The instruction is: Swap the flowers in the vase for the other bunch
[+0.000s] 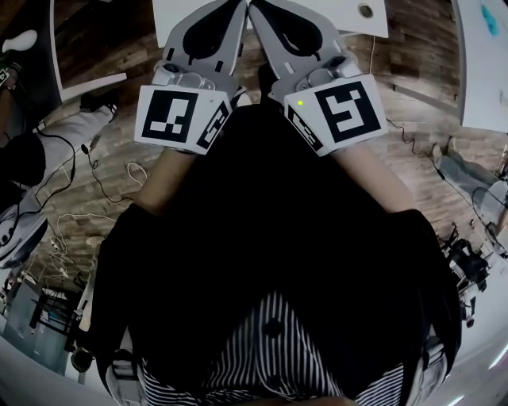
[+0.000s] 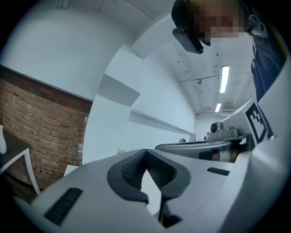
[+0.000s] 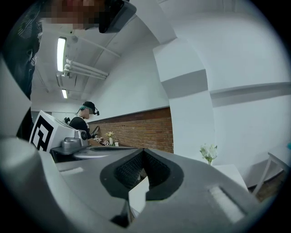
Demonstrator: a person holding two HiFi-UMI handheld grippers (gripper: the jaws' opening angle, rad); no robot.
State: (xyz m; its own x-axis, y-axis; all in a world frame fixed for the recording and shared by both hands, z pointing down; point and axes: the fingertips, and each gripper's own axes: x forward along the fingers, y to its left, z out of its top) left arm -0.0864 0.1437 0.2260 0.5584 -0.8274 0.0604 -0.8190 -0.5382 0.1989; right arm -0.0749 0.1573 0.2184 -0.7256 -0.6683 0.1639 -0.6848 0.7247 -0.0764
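Left gripper point(image 1: 236, 14) and right gripper point(image 1: 260, 13) clenched empty, tips together top centre, probably parked while heading for the white flowers point(image 3: 209, 151).

Bright ceiling strip lights point(image 2: 224, 78), dim shadowed head view, heavy fisheye vignetting, soft edges.

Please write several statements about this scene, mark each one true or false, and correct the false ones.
1. The left gripper and the right gripper are side by side in front of the person. True.
2. The right gripper holds a flower stem. False: its jaws are shut with nothing between them.
3. White flowers stand to the right of the jaws in the right gripper view. True.
4. The left gripper's jaws are wide apart. False: they are shut and empty.
5. A brick wall shows in both gripper views. True.
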